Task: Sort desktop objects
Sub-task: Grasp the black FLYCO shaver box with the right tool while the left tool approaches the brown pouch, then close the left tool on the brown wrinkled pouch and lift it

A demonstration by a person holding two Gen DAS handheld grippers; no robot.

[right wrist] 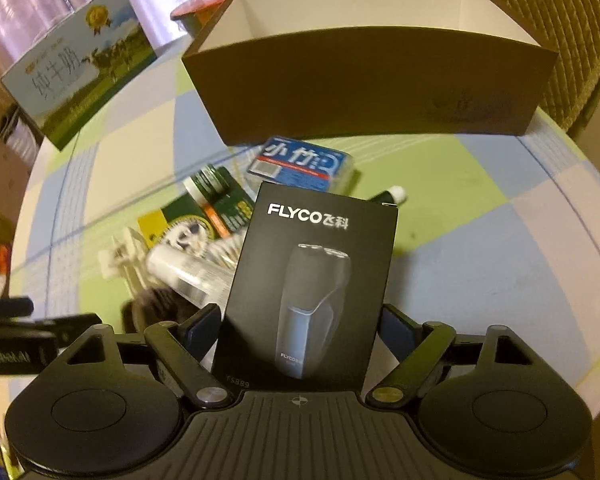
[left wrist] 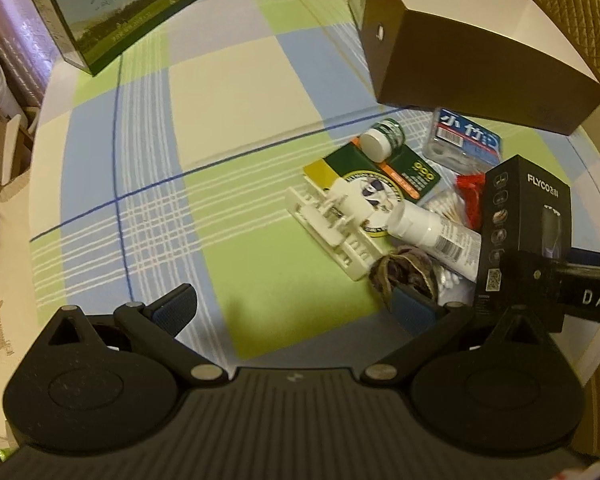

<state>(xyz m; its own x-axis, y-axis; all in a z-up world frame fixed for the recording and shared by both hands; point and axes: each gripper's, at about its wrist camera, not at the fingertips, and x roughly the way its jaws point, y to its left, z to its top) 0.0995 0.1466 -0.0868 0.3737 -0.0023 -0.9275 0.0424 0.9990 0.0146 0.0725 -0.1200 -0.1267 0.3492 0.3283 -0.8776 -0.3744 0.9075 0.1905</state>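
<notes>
1. The right gripper has the black FLYCO box standing upright deep between its fingers. The jaws are set wide, and the pads sit against the box's two side edges, so it looks gripped rather than loose.
2. The left gripper is spread wide and holds nothing. Only checked tablecloth lies between its fingers. Its right finger sits just beside a dark crumpled bundle.
3. Just beyond the left gripper's fingertips, to the right, the unsorted pile is heaped together: a white plastic rack, a white bottle on its side, cotton swabs and a green-and-yellow carton with a small white-lidded jar on it.
4. Past these, and straight ahead of the right gripper, lies a clear case with a blue label.
5. Farthest off, directly beyond the FLYCO box, stands the open brown box. The part of its white inside that shows is bare.
6. Judgement: the sorting is at an early stage, with one item in hand, nothing visibly put away and the whole pile left.
</notes>
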